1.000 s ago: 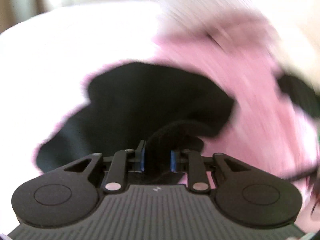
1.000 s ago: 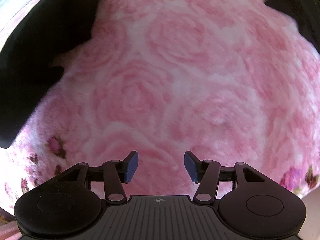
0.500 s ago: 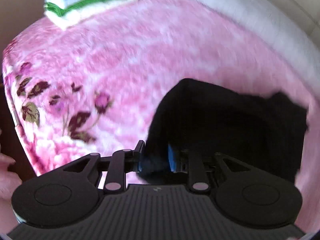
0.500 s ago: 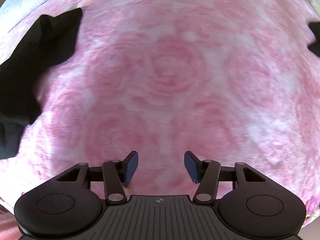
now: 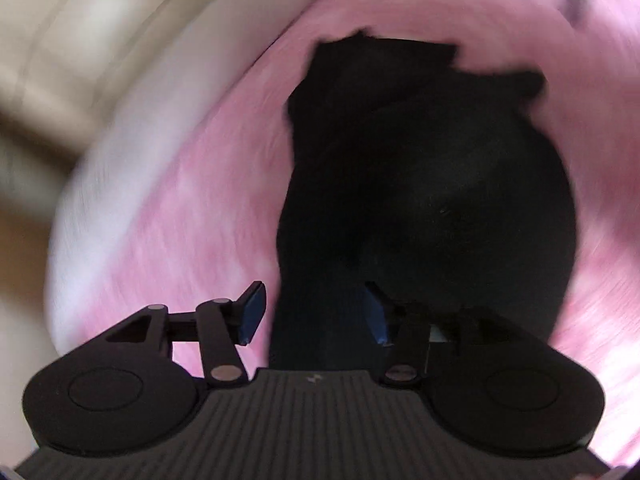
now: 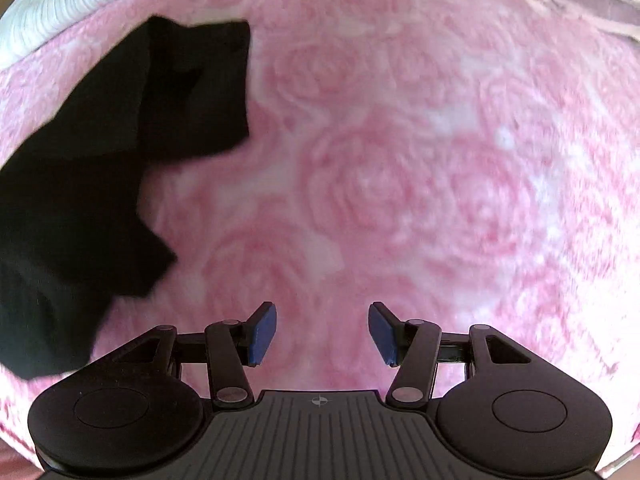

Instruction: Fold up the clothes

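- Black garment [image 5: 424, 200], matte and creaseless in blur, spread on the pink rose-print blanket [image 5: 180, 208], running from 6 to 12 o'clock in the left view.
- Left gripper [image 5: 314, 312] fingers opening, cloth between them, blue pads [image 5: 252, 312] not pressing it.
- Same garment [image 6: 92, 184] rumpled at 9 o'clock in the right view.
- Right gripper [image 6: 322, 334] fingers wide, empty over blanket.

L claw [image 5: 314, 312] opening, lets go black garment [image 5: 432, 184]; garment now on blanket [image 5: 192, 208].
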The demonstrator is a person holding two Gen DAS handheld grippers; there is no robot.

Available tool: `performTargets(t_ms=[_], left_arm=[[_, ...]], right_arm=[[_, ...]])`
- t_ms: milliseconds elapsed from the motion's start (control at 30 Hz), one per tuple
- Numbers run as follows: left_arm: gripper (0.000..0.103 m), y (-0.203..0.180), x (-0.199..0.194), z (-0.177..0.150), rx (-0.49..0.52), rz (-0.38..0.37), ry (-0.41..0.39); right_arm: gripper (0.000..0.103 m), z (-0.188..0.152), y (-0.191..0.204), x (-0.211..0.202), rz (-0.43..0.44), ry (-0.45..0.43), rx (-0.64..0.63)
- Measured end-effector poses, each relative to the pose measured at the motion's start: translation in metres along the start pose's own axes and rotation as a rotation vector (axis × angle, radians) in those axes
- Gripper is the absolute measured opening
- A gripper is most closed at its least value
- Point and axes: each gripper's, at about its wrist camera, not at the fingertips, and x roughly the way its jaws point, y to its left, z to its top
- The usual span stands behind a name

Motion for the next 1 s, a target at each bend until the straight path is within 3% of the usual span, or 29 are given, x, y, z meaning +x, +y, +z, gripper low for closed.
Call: performTargets(t_ms=[33,67,100,133,200,267,367,433,500,567,600,667,733,800,867,933,1000], left_arm=[[0.047,-0.009,0.006,0.003,0.104,0.036,-0.048],[0.027,-0.014,0.011,0.005,0.171,0.051,-0.096],[0.012,-0.013,0.014,0.009,0.185,0.038,-0.131],[0.006,-0.003,0.016,0.014,0.133,0.004,-0.151],[0.006,0.039,0.016,0.017,-0.121,-0.065,-0.186],[0.005,0.099,0.019,0.005,-0.458,-0.074,-0.178],[0.005,0.186,0.034,-0.065,-1.029,-0.028,-0.105],[0.006,0.222,0.044,-0.128,-1.358,0.054,0.001],[0.007,0.232,0.057,-0.19,-1.582,0.12,0.18],[0.006,0.223,0.067,-0.246,-1.768,0.113,0.419],[0.006,0.217,0.069,-0.269,-1.841,0.075,0.507],[0.006,0.199,0.059,-0.292,-1.889,-0.064,0.533],[0.007,0.178,0.036,-0.289,-1.846,-0.156,0.499],[0.018,0.159,0.016,-0.268,-1.736,-0.277,0.457],[0.038,0.139,0.007,-0.251,-1.636,-0.383,0.41],[0.039,0.12,0.01,-0.235,-1.556,-0.452,0.378],[0.04,0.105,0.019,-0.225,-1.497,-0.467,0.381]], right_arm=[[0.055,0.004,0.003,-0.001,-0.006,-0.008,0.002],[0.055,0.007,0.007,-0.002,-0.012,-0.015,0.004],[0.055,0.009,0.01,-0.003,-0.017,-0.018,0.006],[0.055,0.01,0.014,-0.004,-0.021,-0.015,0.007],[0.055,0.012,0.022,-0.004,-0.029,-0.006,0.004],[0.055,0.011,0.029,-0.004,-0.033,0.005,-0.004],[0.055,0.01,0.039,-0.004,-0.044,0.018,-0.009],[0.055,0.01,0.047,-0.004,-0.044,0.019,-0.008],[0.055,0.011,0.056,-0.003,-0.039,0.019,-0.013],[0.055,0.012,0.067,0.0,-0.03,0.022,-0.026],[0.055,0.012,0.076,0.003,-0.024,0.028,-0.039],[0.055,0.013,0.09,0.009,-0.011,0.036,-0.064],[0.055,0.014,0.105,0.016,0.004,0.043,-0.091],[0.055,0.016,0.121,0.022,0.023,0.05,-0.121],[0.055,0.02,0.134,0.027,0.035,0.048,-0.149],[0.055,0.027,0.147,0.029,0.055,0.034,-0.17],[0.055,0.035,0.155,0.029,0.091,0.016,-0.174]])
